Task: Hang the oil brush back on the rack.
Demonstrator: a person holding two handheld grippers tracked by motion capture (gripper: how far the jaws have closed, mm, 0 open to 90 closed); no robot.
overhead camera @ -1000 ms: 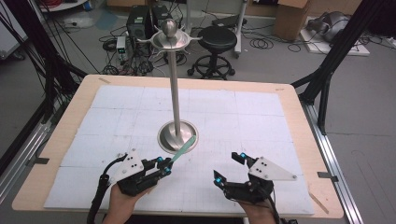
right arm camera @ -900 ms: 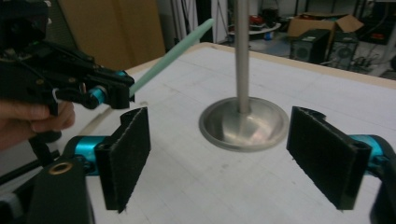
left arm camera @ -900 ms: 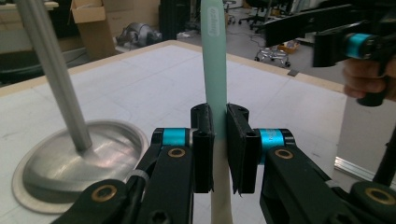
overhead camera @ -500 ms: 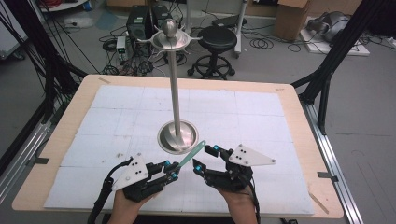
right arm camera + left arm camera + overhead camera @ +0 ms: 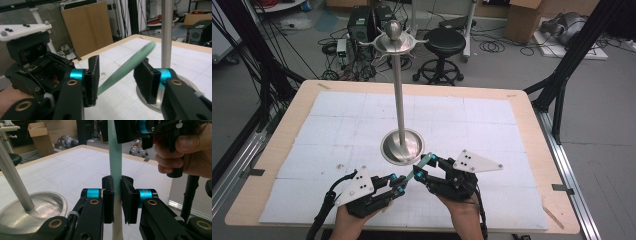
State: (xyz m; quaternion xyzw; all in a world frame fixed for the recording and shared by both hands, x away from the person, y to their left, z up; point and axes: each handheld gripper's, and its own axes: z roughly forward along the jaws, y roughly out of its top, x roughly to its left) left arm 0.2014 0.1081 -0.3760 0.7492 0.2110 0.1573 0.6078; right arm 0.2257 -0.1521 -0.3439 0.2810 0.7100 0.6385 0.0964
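While one green stick slants near the worktop's near edge, just in front of the single metal stand, the left tool pinches its lower end tight. The right tool gapes wide around its upper part, both jaws apart from it.

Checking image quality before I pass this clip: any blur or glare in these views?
Right gripper view: the green stick is soft, its far tip smeared. Left gripper view: the stick is crisp where it passes between the jaws. High view: the metal stand's base shows mild sheen; nothing washed out.
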